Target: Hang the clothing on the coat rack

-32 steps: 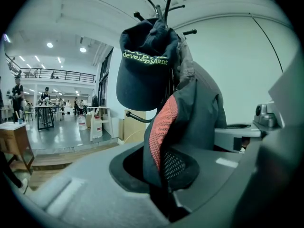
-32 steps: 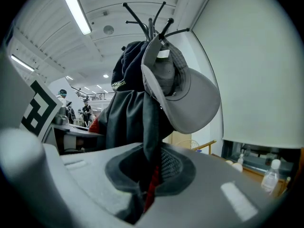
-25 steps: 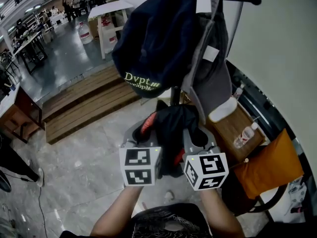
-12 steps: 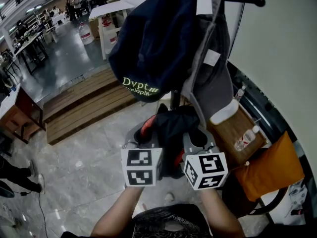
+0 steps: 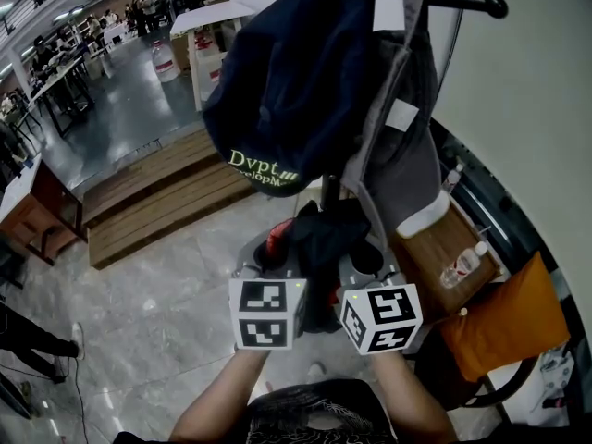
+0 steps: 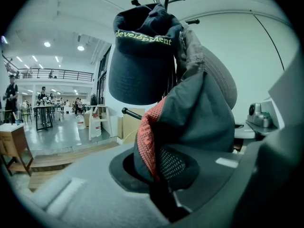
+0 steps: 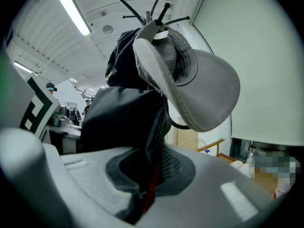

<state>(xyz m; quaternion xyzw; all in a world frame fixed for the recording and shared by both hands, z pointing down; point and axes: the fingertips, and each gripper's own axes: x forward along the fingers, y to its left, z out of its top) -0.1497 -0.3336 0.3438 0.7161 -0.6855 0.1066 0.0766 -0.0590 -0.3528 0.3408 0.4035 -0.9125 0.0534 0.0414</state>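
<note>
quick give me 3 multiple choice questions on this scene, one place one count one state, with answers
1. Where is the navy cap? A on the coat rack B on the floor C in a gripper
2. How many caps hang on the rack? A one B two C four
3. The left gripper and right gripper are: A both open B both shut on the black cap C shut on a bottle

Answers:
1 A, it hangs from a peg.
2 B, the navy one and the grey cap.
3 B, each gripper view shows its jaws pinching the fabric.

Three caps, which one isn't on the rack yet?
The black cap with red mesh, clamped by left gripper and right gripper; navy cap and grey cap hang on the rack.
</note>
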